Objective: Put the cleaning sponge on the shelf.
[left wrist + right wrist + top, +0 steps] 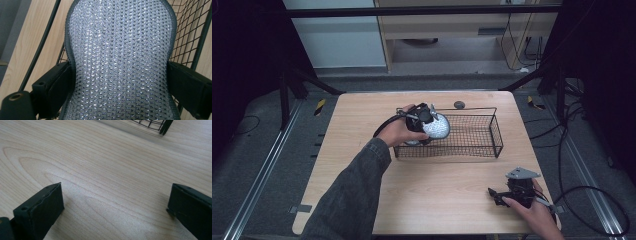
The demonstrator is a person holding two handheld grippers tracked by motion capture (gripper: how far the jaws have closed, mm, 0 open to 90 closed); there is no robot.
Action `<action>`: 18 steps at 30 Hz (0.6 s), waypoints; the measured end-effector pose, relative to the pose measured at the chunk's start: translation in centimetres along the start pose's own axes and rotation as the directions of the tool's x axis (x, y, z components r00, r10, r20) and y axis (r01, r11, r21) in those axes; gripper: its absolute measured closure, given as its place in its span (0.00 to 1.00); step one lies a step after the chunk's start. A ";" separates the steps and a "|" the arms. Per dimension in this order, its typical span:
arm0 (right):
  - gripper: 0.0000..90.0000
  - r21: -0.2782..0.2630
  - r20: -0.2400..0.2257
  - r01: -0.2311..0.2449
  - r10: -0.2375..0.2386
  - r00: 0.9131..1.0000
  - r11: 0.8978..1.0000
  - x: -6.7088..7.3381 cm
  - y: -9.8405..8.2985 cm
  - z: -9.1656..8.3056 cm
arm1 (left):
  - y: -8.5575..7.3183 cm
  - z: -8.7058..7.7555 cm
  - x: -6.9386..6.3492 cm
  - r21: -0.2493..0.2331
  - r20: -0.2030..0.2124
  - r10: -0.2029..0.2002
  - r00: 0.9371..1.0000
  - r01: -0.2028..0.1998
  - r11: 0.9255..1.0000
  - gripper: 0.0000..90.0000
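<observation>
Both left gripper [428, 122] jaws pinch the mesh pad [120, 60].

Tabletop [432, 195]: light wood-grain board, rectangular, set on a dark floor with metal rails to either side. A black wire basket [472, 145] stands directly on it, right of centre toward the far edge; a small dark round disc [459, 104] lies at the far edge just behind the basket. The right gripper [494, 194] rests low at the near right corner, whether touching the wood cannot be told.
</observation>
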State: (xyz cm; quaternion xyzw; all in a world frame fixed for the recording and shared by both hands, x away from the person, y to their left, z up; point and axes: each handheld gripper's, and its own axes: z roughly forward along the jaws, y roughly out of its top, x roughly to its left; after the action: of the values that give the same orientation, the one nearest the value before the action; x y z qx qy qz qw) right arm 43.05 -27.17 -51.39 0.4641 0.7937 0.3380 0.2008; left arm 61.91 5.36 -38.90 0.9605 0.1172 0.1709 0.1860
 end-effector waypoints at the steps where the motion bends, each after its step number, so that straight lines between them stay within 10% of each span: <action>1: 0.00 0.001 0.001 0.001 -0.001 1.000 1.000 0.0 0.0 0.0 | 0.0 0.1 0.1 0.001 0.003 -0.006 1.000 0.006 1.000 0.08; 18: 0.00 0.000 0.000 0.000 0.000 1.000 1.000 0.0 0.0 0.0 | -0.2 -0.4 0.1 -0.034 0.014 -0.037 0.999 0.037 0.999 0.07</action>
State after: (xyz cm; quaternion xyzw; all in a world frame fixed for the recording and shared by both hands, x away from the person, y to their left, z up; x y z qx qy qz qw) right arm 43.05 -27.17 -51.39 0.4641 0.7938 0.3379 0.2008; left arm 61.82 5.73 -38.60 0.9560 0.1307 0.1630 0.2062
